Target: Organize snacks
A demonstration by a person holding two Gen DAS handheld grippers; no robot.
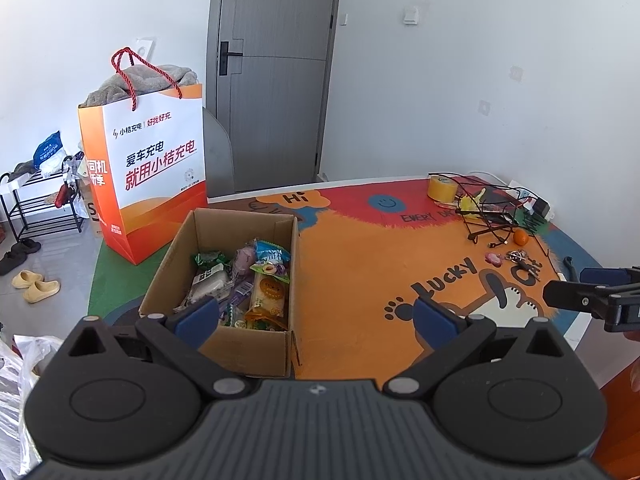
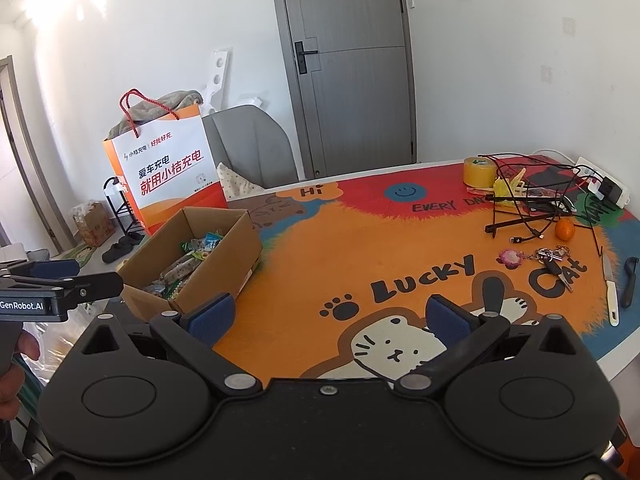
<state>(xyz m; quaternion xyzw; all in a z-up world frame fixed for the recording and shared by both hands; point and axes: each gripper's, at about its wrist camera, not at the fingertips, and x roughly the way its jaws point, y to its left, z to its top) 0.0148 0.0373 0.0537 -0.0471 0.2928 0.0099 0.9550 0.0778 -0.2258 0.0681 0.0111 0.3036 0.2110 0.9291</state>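
Observation:
An open cardboard box (image 1: 168,268) (image 2: 236,240) stands on the left part of the table, filled with several wrapped snacks (image 1: 256,280) (image 2: 192,260). My left gripper (image 1: 316,314) hovers open just in front of the box's right corner, with nothing between its blue pads. My right gripper (image 2: 330,314) is open too and empty, held above the cat picture on the orange mat, to the right of the box. Each gripper shows at the edge of the other's view: the right gripper (image 1: 592,292) and the left gripper (image 2: 60,280).
An orange-and-white paper bag (image 1: 156,168) (image 2: 168,168) with grey cloth stands behind the box. At the table's far right lie a tape roll (image 2: 480,172), tangled cables (image 2: 532,204), a small orange (image 2: 565,229), keys (image 2: 554,258) and a knife (image 2: 611,292). A grey chair (image 2: 248,144) and door stand behind.

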